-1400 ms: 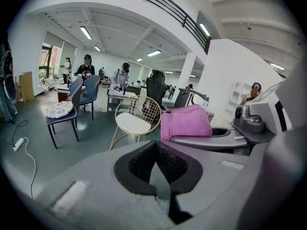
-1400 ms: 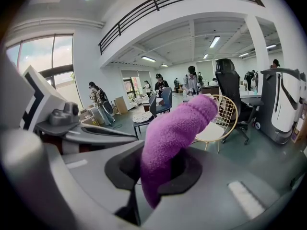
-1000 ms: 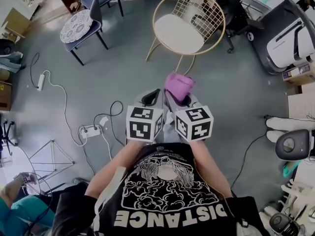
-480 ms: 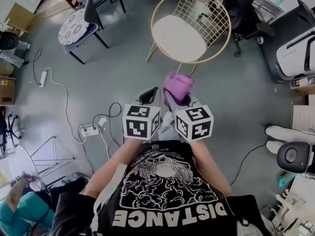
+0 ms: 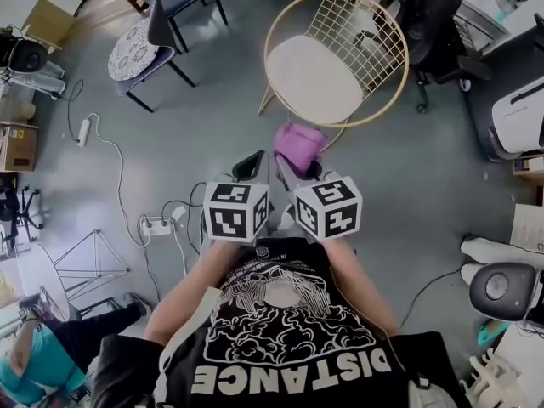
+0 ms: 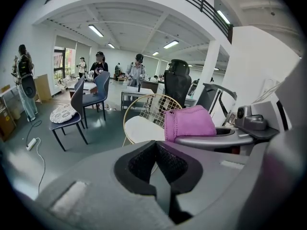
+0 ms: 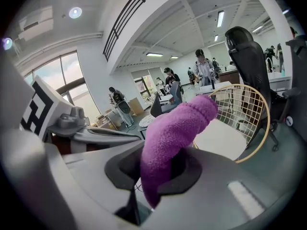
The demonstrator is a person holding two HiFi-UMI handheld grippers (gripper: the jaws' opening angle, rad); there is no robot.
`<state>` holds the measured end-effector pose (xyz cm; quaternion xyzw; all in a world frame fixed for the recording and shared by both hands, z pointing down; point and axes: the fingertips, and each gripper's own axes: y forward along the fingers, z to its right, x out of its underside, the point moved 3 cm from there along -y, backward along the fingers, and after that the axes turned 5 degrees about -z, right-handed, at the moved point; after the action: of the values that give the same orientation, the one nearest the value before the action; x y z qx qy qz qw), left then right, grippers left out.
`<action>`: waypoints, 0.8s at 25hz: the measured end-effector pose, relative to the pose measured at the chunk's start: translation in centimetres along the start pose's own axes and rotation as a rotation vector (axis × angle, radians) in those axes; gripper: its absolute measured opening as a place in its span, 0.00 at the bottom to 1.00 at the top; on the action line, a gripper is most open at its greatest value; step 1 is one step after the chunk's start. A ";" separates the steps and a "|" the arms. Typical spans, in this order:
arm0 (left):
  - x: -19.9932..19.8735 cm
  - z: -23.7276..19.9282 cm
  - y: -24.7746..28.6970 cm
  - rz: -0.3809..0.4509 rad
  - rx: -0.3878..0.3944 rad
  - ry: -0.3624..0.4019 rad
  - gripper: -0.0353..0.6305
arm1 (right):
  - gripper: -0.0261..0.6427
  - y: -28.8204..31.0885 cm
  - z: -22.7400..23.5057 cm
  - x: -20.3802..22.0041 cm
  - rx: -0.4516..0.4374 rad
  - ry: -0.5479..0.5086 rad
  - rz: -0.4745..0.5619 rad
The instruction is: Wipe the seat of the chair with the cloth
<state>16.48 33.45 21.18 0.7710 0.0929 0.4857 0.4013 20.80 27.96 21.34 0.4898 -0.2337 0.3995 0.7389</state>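
Note:
A round gold wire chair (image 5: 375, 53) with a white seat cushion (image 5: 314, 66) stands on the grey floor ahead of me; it also shows in the left gripper view as the chair (image 6: 144, 126) and in the right gripper view as the chair (image 7: 235, 128). My right gripper (image 5: 297, 161) is shut on a folded purple cloth (image 5: 297, 145), which sticks up from the jaws as the cloth (image 7: 175, 133). The cloth hangs in the air just short of the chair's near rim. My left gripper (image 5: 247, 166) is beside it, shut with nothing between its jaws (image 6: 156, 164).
A blue chair (image 5: 157, 32) with a patterned cushion stands at the back left. Black office chairs (image 5: 433, 24) sit behind the gold chair. Cables and a power strip (image 5: 157, 224) lie on the floor to my left. Several people stand far off in the room.
I have stepped closer to the gold chair; it now sits lower and nearer in the head view. Both grippers stay held together, with the cloth still clamped in the right one.

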 end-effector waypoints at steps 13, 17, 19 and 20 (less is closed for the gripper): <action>-3.4 -3.2 3.5 0.004 0.015 -0.011 0.04 | 0.13 4.2 2.2 -2.6 0.020 -0.009 -0.026; -5.1 -4.8 6.0 -0.015 0.059 -0.004 0.04 | 0.13 6.3 3.6 -3.6 0.056 0.017 -0.039; -6.3 -5.7 7.3 -0.028 0.086 0.007 0.04 | 0.13 7.7 4.5 -4.4 0.079 0.036 -0.048; -7.1 -6.3 8.0 -0.038 0.098 0.011 0.04 | 0.13 8.5 4.8 -5.1 0.088 0.048 -0.053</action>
<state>5.71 27.71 23.36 0.7852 0.1332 0.4772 0.3715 11.14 23.43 24.11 0.5181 -0.1851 0.4015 0.7322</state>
